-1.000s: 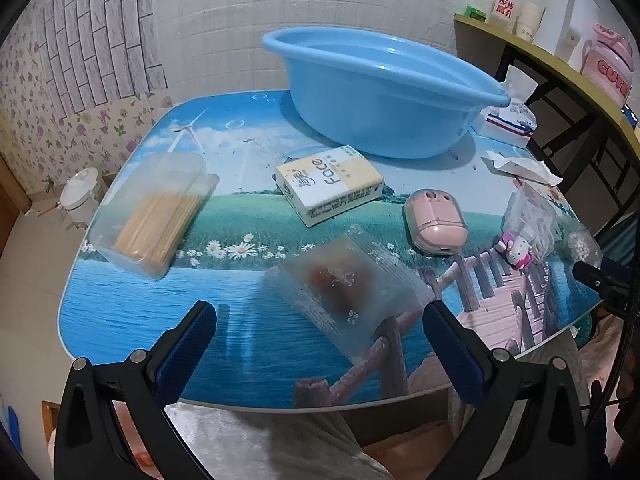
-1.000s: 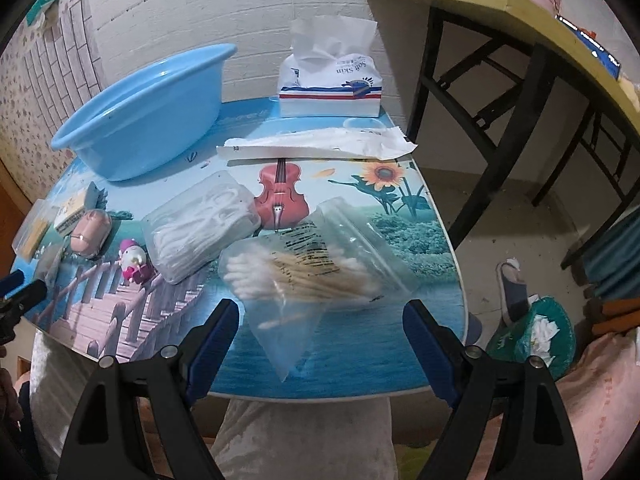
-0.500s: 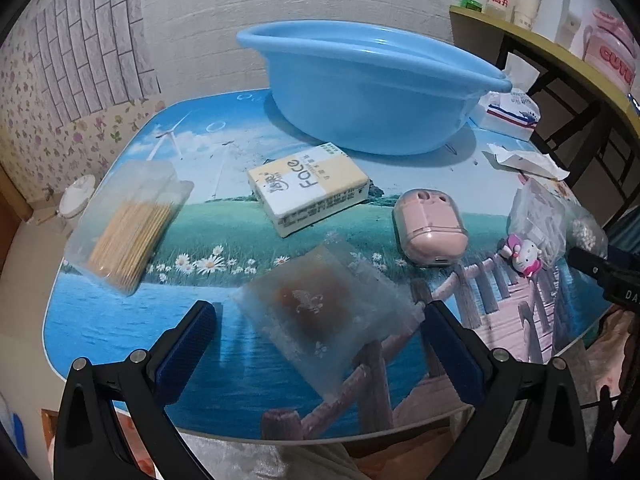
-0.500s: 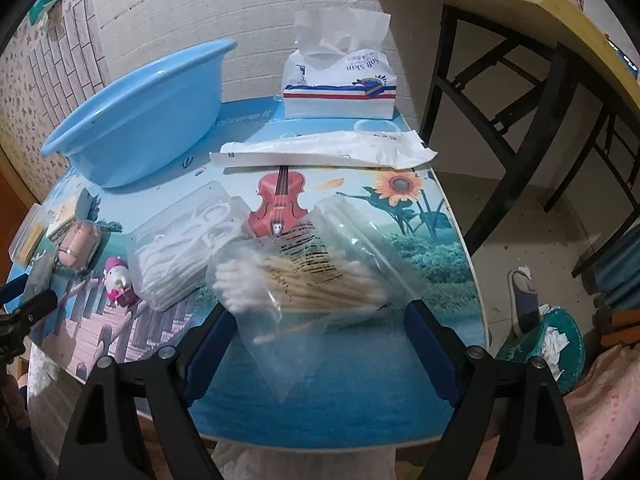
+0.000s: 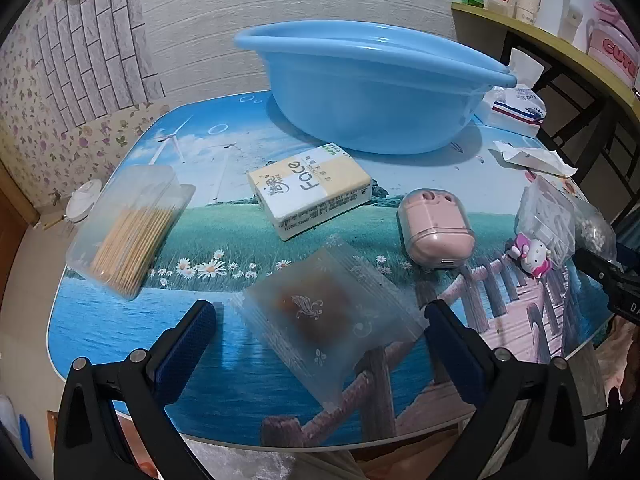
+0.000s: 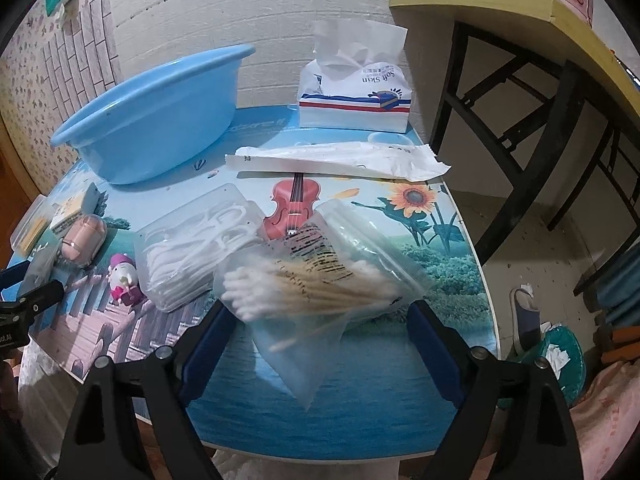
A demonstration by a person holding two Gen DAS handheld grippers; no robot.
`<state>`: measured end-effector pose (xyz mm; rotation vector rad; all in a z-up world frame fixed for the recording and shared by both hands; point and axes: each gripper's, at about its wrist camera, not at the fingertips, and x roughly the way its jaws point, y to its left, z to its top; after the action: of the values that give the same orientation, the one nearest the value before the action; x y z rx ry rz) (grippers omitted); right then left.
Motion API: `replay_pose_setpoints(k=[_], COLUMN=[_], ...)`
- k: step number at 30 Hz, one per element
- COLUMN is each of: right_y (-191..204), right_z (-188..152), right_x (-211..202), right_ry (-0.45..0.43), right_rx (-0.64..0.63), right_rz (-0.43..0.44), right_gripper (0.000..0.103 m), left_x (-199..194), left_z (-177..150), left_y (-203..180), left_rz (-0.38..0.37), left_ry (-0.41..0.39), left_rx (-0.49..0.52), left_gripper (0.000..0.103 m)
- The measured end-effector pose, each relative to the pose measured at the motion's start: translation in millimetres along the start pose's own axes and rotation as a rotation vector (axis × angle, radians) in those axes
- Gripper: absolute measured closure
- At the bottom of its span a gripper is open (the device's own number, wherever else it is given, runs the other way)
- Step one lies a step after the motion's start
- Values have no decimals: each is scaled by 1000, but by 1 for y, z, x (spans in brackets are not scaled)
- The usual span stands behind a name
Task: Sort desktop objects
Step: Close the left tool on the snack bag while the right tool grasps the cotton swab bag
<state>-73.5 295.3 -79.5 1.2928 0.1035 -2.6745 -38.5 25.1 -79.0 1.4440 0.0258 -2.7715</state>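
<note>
Between the wide-open jaws of the right gripper lay a floppy clear bag of cotton swabs, not pinched. That bag could slip or sag if the pads closed on loose plastic only. Its top leaned on the box of floss picks, so a pull might drag that box too. Over by the left gripper, also wide open and holding nothing, a frosted snack bag lay flat. The blue basin sat far back on the table.
</note>
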Motion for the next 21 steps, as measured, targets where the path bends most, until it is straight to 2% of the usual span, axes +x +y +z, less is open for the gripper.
replay_pose_setpoints(k=[4,8,21], right_y=[1,3,4], right_z=[-3,-4,-4], right_x=[-2,-1,2], right_ry=[-20,-16,-16], right_rx=[0,-13,-15], right_rz=[5,16,19], right_gripper=[13,6,1], left_x=[0,-1,-1], left_z=[-1,-2,-2], left_y=[0,0,1], left_rz=[3,3,13], left_ry=[-2,-5,-18], left_rx=[-3,-3,-17], left_gripper=[0,0,0])
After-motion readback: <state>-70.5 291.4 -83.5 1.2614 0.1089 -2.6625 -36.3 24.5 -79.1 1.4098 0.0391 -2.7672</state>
